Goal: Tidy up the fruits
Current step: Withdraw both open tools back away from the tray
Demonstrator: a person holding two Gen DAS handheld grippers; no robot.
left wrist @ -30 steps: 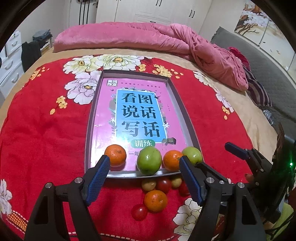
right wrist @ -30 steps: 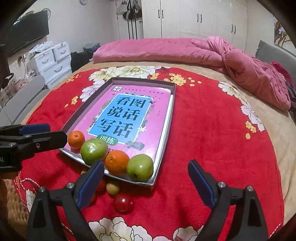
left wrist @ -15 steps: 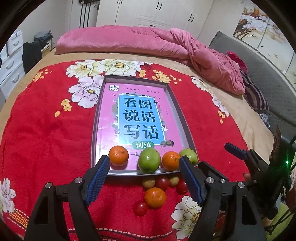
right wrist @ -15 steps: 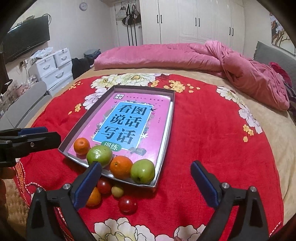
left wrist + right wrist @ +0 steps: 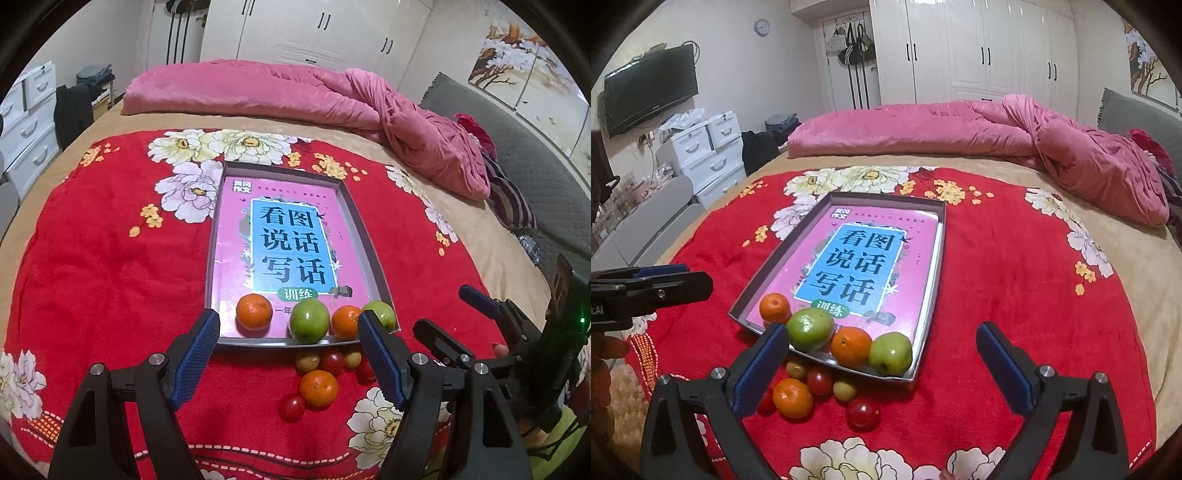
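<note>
A bed (image 5: 1126, 306) draped in a red floral blanket (image 5: 1015, 280) carried a grey tray (image 5: 932, 295) lined with a pink book (image 5: 849, 266). Both the left gripper (image 5: 288, 354) and the right gripper (image 5: 882, 365) hovered above the near edge, jaws apart and empty. Two green apples (image 5: 891, 353) and two oranges (image 5: 851, 346) sat along the tray's near edge; a third orange (image 5: 792, 398), cherry tomatoes (image 5: 863, 413) and small greenish fruits (image 5: 845, 390) lay on the blanket just beside it.
</note>
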